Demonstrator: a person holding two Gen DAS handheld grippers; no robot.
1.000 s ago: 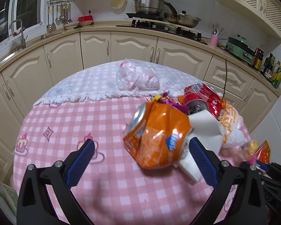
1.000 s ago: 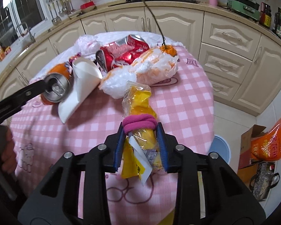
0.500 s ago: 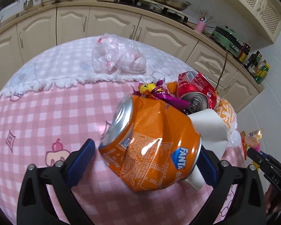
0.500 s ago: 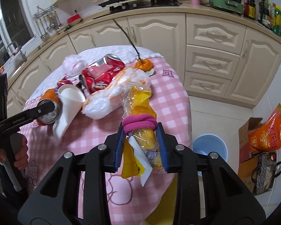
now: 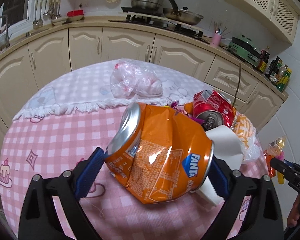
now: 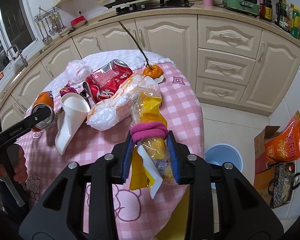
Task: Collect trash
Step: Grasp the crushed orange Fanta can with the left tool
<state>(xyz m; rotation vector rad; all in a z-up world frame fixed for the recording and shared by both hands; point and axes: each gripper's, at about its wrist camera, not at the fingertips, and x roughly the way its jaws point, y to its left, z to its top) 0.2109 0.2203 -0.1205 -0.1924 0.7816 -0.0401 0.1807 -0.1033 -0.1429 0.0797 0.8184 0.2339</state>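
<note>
my left gripper (image 5: 156,172), jaws just closing, pinches the crushed fanta can (image 5: 160,156) w/ paper cup (image 5: 224,146) behind; right gripper (image 6: 151,156) clamps yellow snack bag (image 6: 152,132), coke can (image 6: 108,80) beyond.

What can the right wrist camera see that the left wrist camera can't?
Only the right wrist view shows the blue bin on the floor and the cardboard box beside it. Only the left wrist view shows the Fanta name on the orange can. Both show that can, the red can, the white paper cup and the yellow snack bag.
</note>
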